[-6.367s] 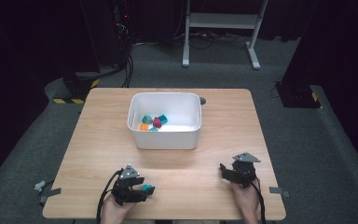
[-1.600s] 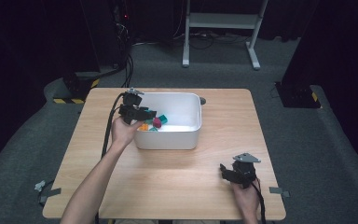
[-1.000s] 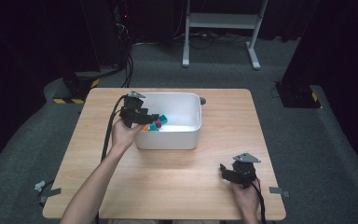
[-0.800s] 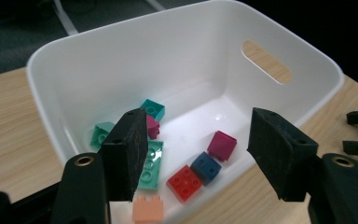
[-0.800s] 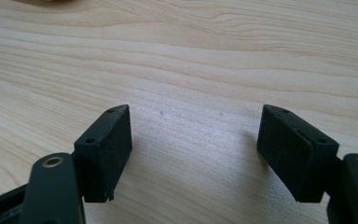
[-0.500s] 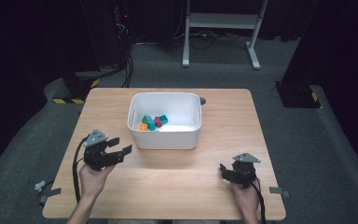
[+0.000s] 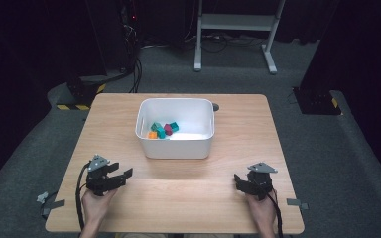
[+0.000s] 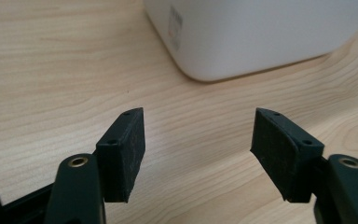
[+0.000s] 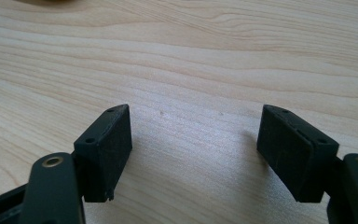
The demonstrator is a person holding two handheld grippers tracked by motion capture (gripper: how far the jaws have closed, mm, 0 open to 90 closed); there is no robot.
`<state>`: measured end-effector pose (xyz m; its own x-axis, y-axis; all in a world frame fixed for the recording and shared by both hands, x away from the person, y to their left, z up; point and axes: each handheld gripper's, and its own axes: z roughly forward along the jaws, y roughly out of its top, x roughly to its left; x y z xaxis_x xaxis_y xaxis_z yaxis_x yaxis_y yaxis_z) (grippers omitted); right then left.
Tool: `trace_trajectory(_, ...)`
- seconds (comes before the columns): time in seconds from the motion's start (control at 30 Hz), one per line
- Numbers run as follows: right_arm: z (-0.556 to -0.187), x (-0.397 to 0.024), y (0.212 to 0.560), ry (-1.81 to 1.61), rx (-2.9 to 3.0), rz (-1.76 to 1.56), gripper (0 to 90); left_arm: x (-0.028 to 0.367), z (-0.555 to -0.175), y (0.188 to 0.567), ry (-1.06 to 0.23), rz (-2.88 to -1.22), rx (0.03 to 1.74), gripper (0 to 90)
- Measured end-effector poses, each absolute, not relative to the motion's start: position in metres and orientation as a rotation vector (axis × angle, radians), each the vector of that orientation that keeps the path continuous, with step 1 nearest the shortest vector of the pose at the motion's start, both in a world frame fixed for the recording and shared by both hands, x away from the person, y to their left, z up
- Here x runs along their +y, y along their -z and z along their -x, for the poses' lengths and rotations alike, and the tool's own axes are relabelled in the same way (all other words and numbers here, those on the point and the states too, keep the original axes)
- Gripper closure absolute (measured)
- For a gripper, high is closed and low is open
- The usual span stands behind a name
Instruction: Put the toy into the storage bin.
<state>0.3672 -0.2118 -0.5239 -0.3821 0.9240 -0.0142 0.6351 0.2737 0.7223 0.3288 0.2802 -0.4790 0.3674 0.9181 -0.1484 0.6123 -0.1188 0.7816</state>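
Note:
A white bin (image 7: 176, 148) stands mid-table and holds several small blocks (image 7: 162, 129) in teal, magenta and orange. My left gripper (image 7: 123, 175) rests near the table's front left, pointing right. In the left gripper view its jaws (image 8: 198, 126) stand wide over bare wood, facing the bin's corner (image 8: 242, 42). They have just been opening and nothing is between them. My right gripper (image 7: 237, 179) sits at the front right. In its own view the right gripper (image 9: 196, 121) is open over bare tabletop.
The wooden table (image 7: 258, 129) has bare surface on both sides of the bin. A small dark knob (image 7: 215, 107) lies behind the bin's right corner. Dark floor, cables and a metal stand (image 7: 235, 29) lie beyond the far edge.
My left hand has come back from the bin's left rim, down to the table's front left, and its jaws are now empty. The right hand has stayed where it was.

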Motion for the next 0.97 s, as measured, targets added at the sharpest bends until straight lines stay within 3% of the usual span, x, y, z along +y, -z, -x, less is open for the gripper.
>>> trace_trajectory(0.5,-0.367,-0.212,0.524,-0.891,2.115,-1.404,26.0,0.276,-0.355,0.527,-0.638,-1.915,1.436,31.5)
trace_trajectory(0.97,-0.366,-0.211,0.524,-0.893,2.117,-1.407,25.0,0.277,-0.354,0.528,-0.638,-1.903,1.438,30.2)
